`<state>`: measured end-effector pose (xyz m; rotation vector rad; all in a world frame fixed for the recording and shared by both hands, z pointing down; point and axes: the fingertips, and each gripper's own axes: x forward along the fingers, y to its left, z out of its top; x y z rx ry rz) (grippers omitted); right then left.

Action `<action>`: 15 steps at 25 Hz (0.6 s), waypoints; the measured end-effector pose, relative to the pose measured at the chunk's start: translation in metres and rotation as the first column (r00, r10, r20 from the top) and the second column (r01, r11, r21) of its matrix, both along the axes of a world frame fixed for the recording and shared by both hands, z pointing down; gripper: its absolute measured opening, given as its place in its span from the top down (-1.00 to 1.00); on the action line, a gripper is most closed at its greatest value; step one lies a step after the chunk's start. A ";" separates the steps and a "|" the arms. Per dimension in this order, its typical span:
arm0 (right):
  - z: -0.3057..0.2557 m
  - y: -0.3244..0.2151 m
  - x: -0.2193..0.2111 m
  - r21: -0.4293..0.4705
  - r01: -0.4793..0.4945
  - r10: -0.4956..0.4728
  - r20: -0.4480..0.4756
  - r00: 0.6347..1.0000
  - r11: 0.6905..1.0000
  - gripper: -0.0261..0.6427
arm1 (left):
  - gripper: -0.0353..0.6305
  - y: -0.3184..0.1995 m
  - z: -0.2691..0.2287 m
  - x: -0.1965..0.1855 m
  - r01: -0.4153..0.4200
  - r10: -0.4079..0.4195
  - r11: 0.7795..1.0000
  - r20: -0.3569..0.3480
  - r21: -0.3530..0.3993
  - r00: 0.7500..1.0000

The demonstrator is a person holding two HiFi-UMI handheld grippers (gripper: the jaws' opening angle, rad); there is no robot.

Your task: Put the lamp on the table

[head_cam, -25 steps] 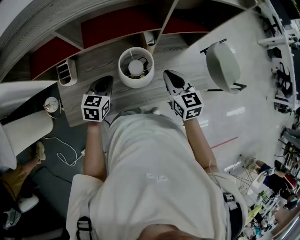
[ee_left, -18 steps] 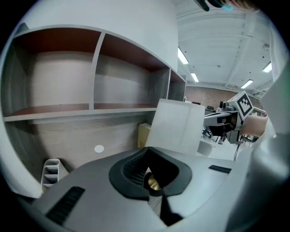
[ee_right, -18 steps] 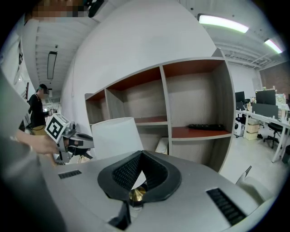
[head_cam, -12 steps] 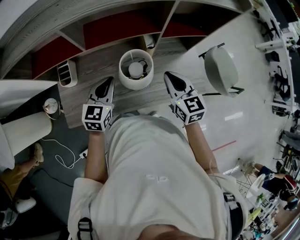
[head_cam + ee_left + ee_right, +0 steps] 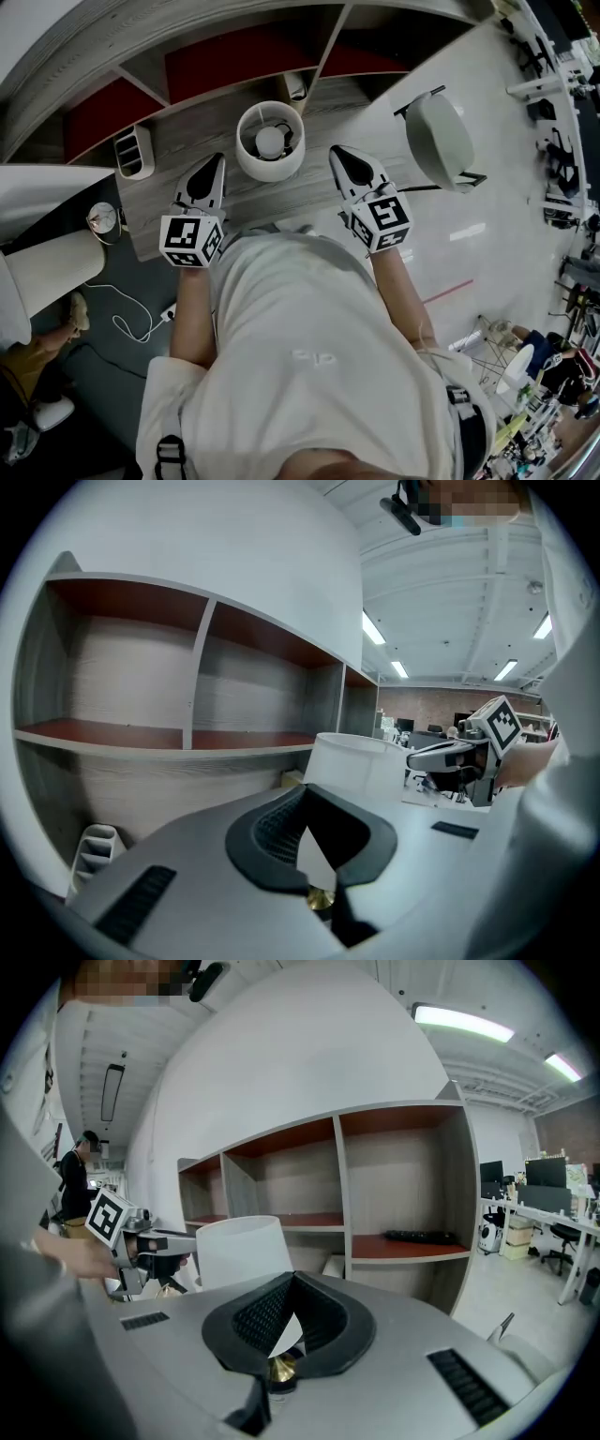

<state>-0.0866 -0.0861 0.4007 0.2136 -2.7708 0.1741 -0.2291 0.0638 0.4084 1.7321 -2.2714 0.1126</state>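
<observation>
Left tool [image 5: 216,161] and right tool [image 5: 337,153], both closed and empty, forearms stretched forward, one tool each side of white drum-shade lamp [image 5: 270,141], lamp upright on grey wooden worktop [image 5: 187,141], untouched

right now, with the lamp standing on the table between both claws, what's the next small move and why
Probably ease both claws back toward the body. The lamp stands upright on the table. The left claw and right claw flank it without touching, and each is shut on nothing, so the placing looks done.
</observation>
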 end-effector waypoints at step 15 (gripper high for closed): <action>0.002 0.002 0.004 -0.008 -0.018 0.018 0.000 1.000 1.000 0.84 | 0.85 -0.002 -0.003 0.003 -0.043 0.043 0.999 0.014 0.002 0.999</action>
